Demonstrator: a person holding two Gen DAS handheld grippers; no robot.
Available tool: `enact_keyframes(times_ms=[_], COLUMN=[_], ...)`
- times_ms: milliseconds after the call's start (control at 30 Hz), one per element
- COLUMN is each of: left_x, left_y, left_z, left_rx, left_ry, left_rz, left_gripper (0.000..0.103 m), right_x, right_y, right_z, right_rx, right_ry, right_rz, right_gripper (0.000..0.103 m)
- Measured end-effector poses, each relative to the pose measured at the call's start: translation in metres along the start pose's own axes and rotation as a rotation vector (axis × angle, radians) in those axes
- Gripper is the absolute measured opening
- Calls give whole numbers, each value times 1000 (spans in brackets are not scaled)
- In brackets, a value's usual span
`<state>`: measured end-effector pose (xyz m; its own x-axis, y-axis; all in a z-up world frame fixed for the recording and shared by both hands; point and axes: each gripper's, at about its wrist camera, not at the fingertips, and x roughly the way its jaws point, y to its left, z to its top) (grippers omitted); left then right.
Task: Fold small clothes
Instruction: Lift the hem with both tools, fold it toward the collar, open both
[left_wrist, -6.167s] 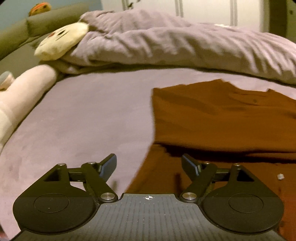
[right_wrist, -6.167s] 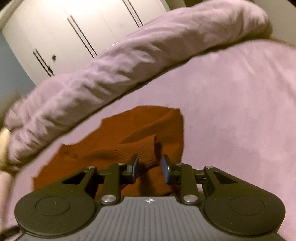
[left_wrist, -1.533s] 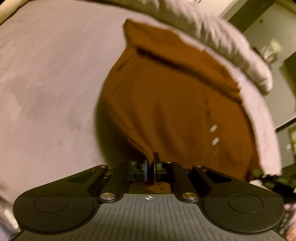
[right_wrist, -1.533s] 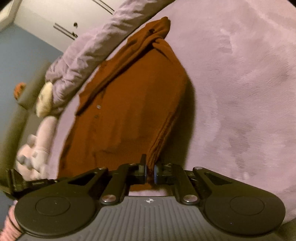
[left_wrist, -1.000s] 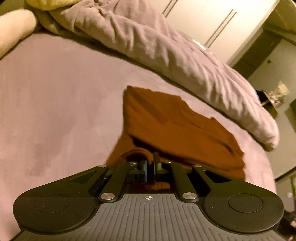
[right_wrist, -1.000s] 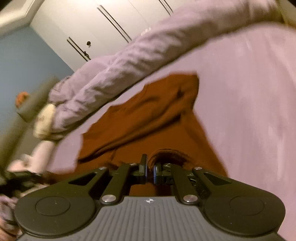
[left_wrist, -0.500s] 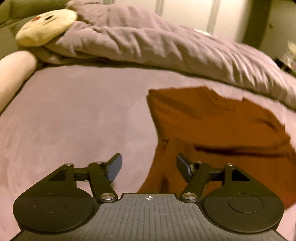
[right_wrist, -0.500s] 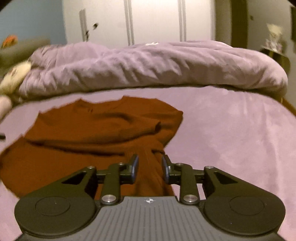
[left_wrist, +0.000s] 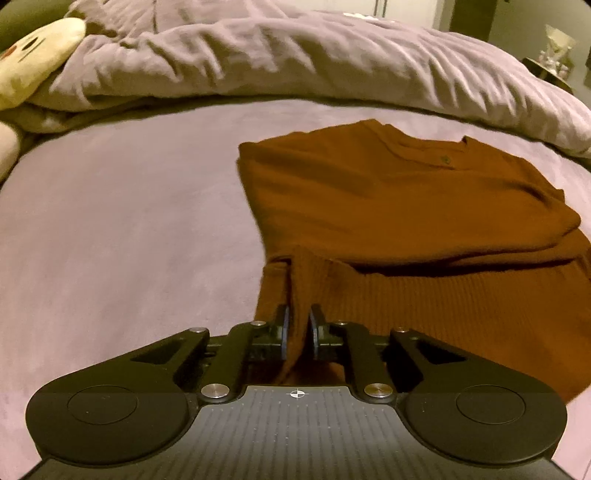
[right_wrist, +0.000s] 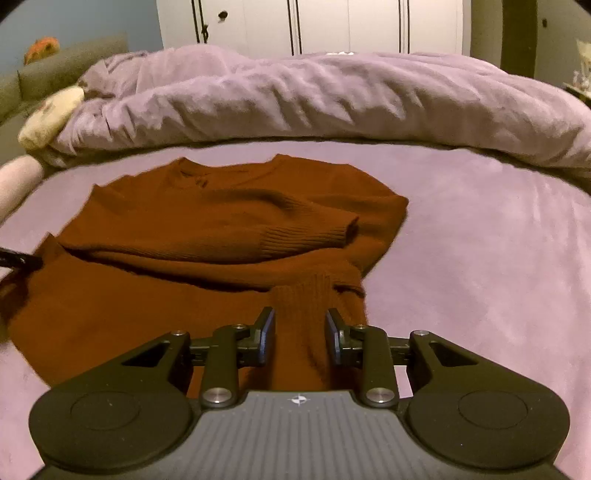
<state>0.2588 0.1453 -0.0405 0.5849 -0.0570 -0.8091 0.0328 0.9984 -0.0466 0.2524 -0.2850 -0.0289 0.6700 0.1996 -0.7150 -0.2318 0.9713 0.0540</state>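
A rust-brown knit sweater (left_wrist: 388, 206) lies flat on the purple bed sheet (left_wrist: 110, 221), sleeves folded across its body. My left gripper (left_wrist: 298, 332) is at the sweater's near left hem corner. Its jaws are closing, and a raised ridge of ribbed hem is pinched between the pads. In the right wrist view the sweater (right_wrist: 221, 229) fills the middle. My right gripper (right_wrist: 300, 332) is at the near right hem corner with its jaws partly apart. A hump of ribbed hem stands between its fingers, and I see no squeeze on it.
A rumpled lilac duvet (right_wrist: 332, 96) is heaped along the far side of the bed. A cream plush toy (left_wrist: 33, 55) and a pink one (left_wrist: 7, 147) lie at the far left. White wardrobe doors (right_wrist: 332, 26) stand behind. Bare sheet (right_wrist: 480, 258) spreads right of the sweater.
A second ago both grippers were shut on lifted fabric. Half a second ago the left jaws stood wide open; they have now closed on the hem. Both views have dropped closer to the sweater.
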Motion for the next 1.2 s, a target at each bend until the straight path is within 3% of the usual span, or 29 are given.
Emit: enact_keyframes(times_ms=[333,567,633,700,900,1033,1067,1100,1200], left_x=[-5,8,10,12,19,18,15,12,-6], left_y=[-5,0,-3,-5,-4,-5,-6,-8,-12], left_z=[3,5,5,5,6,5,4,4,3], left_rx=[43,-4,9,19,21,15,19,24,40], left_ry=[-10,18,12,21,37,27,18,8,-36], left_rz=[-29,-51,-38,-36,-42,-25,-20,-11,-20], left_gripper=[9,18,16,16,21,9,8,8,7], right_x=[15,21,22,22,30,33,32,30,19], right_y=[3,4,6,8,11,15,15,16,25], right_z=[2,7,7,7,8,10,10,10,8], right_rx=[-22,7,-10,-31,-53,-91,-85,-81,-115], right_ry=[41,55,55,54,69,76,75,72,40], right_rz=[-22,1,6,18,-9,-22,-20,-11,-28], right_gripper=[33,34,33,17,21,21,18,7,7])
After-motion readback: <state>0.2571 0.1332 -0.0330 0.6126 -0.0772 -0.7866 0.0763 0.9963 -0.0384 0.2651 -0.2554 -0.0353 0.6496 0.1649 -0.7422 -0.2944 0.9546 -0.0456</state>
